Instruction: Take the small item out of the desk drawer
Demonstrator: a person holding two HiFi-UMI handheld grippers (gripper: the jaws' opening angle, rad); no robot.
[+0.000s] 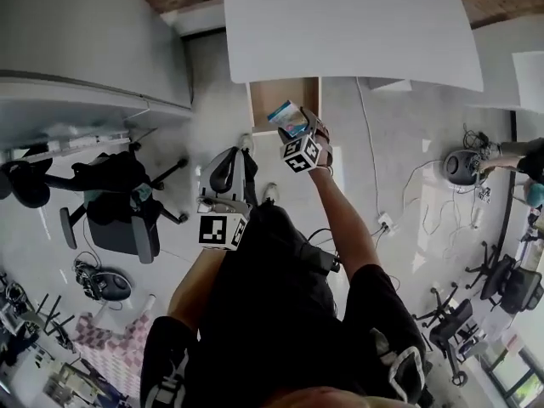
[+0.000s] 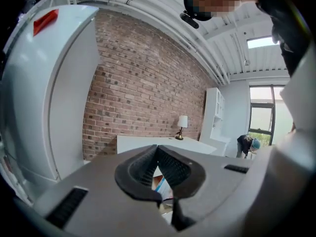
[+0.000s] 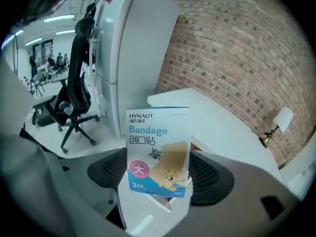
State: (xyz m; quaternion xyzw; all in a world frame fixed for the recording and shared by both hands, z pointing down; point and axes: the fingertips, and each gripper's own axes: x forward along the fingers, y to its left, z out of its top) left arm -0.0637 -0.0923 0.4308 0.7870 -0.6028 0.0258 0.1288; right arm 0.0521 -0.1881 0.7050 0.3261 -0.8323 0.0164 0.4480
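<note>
The person's dark torso (image 1: 280,296) fills the foreground, right arm stretched forward, left tucked close. Beyond is the white table (image 1: 340,24), with its drawer (image 1: 265,96) pulled open toward the person. The right gripper (image 1: 297,134) is at the drawer's front edge, clamped on the bandage box (image 3: 159,149). The box stands up out of the jaws on its long axis, printed face toward that gripper's camera. It looks lifted clear of the drawer rather than resting in it. The left gripper (image 2: 157,154) hangs well back by the hip, jaws together on nothing. Any set-down probably falls to the right arm, with the tabletop just beyond.
</note>
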